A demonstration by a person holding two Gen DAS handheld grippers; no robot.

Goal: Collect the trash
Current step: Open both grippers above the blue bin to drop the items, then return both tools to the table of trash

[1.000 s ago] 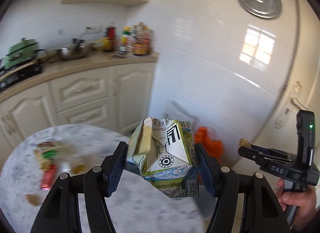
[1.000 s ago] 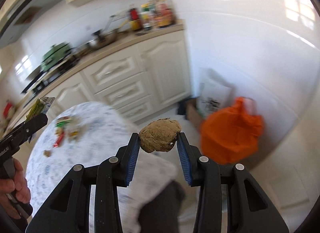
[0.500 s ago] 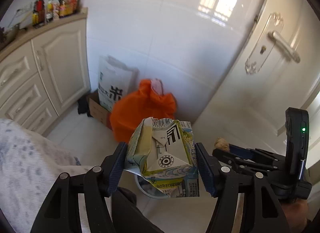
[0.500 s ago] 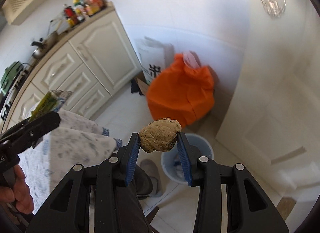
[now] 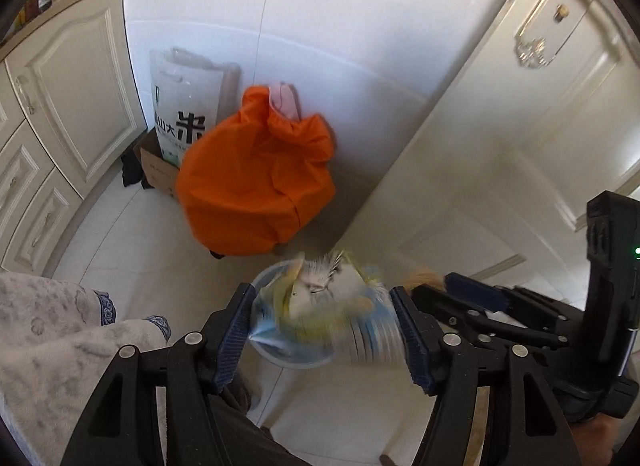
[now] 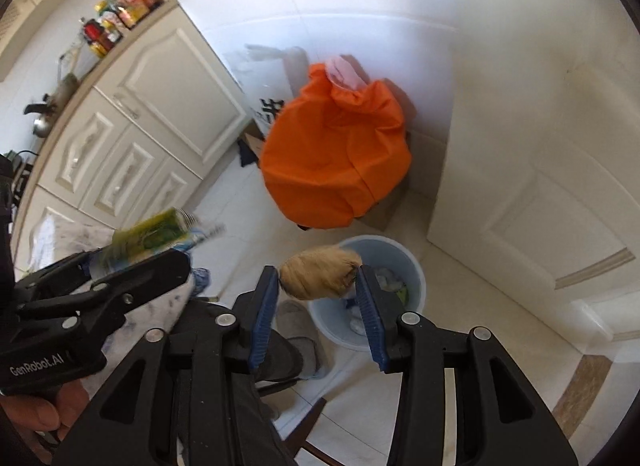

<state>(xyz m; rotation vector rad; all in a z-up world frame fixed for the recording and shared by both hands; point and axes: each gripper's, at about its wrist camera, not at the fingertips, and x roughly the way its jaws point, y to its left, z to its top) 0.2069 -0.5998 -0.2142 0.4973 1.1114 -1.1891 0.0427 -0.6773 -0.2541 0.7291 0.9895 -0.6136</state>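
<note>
I am letting go of both pieces over the light blue bin [image 6: 412,266] on the floor, so the drop is under way rather than finished. The left gripper [image 5: 324,326] is pointing down, and its jaws have just been opening: the crushed carton [image 5: 324,298] is sitting between the blue pads as a smear of motion blur, apparently slipping free, with the bin's rim showing under it. The right gripper [image 6: 316,298] is doing the same (its jaws have just been opening too), and the brown lump [image 6: 318,278] is blurring between pads that seem to be no longer pressing it, just left of the bin's mouth in that view.

I am judging the carry as done and the release as half done. Neither piece is in the bin yet, though some pale scraps are already lying inside it. Whether the lump is lined up well enough to fall in I cannot tell; it is looking close to the rim. What is remaining on the table I cannot say, since only an edge of the tablecloth [image 5: 48,330] is showing.
</note>
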